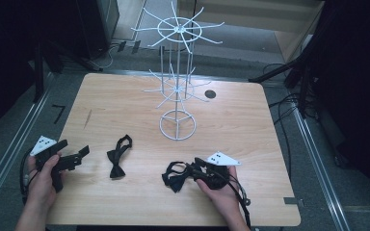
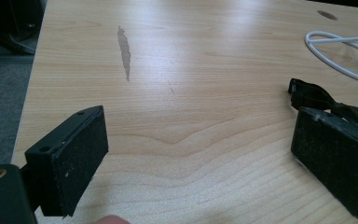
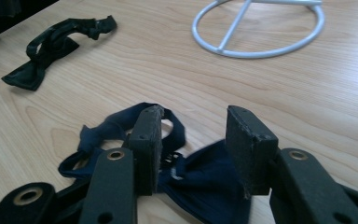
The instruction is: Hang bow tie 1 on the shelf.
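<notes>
Counter (image 1: 125,103): one, light wood grain, rounded corners, a dark streak on the left part of its top, a round dark hole near the far edge.

Display stand (image 1: 177,72): one, white wire, upright at the far middle of the counter. Ring base with three spokes flat on the wood; two tiers of radiating arms above, all bare.

Bow ties: two, both flat on the near half of the counter.
- Black bow tie (image 1: 118,158): left of centre, between the two tools and apart from both. Long axis from near to far, tipped slightly rightward at the far end; bow at the near end, strap looped at the far end, toward the stand's base.
- Navy bow tie (image 3: 200,179): near right of centre, touching the right tool. Long axis roughly left to right across the counter; strap loop toward the left, bow toward the right and lying between and under the jaws in the right gripper view.

Tools: two, one per hand.
- Left tool (image 1: 77,155): at the near left edge, jaws spread wide, nothing between them, aimed rightward toward the black bow tie.
- Right tool (image 3: 193,140): low over the navy bow tie, jaws moderately apart, straddling the fabric, not closed on it.
</notes>
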`<state>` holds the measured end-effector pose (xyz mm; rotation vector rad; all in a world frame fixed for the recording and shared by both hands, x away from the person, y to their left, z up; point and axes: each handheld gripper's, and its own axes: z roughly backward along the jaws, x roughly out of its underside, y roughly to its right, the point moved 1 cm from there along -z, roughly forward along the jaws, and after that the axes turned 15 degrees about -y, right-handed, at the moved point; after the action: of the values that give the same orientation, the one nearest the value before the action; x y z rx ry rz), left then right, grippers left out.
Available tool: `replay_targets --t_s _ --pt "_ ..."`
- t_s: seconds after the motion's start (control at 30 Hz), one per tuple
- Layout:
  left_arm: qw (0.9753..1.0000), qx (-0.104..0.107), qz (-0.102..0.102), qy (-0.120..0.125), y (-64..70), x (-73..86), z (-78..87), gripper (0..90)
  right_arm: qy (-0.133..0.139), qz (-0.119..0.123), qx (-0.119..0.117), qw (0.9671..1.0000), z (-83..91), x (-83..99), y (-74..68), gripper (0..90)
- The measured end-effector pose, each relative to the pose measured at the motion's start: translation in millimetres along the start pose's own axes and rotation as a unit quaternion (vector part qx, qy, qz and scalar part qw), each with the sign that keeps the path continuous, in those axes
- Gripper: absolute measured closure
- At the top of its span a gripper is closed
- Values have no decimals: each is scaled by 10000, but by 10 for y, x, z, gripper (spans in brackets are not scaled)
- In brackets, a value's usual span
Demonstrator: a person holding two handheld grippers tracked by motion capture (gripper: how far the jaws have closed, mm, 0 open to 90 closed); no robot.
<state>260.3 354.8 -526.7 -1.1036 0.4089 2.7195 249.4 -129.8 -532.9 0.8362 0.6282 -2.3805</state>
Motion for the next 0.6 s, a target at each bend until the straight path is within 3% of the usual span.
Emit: replay_targets --t_s 0.27,0.43,0.6 --pt "10000 5 -4 -3 0 -1 -2 42 -91 -11 12 10000 -116 -30 -74 570" --pt "10000 5 -9 -4 1 -1 -1 42 -410 26 153 9990 -202 -1 -85 621" --pt "10000 9 -16 0 1 0 0 42 -565 14 270 9980 -234 22 -52 677"
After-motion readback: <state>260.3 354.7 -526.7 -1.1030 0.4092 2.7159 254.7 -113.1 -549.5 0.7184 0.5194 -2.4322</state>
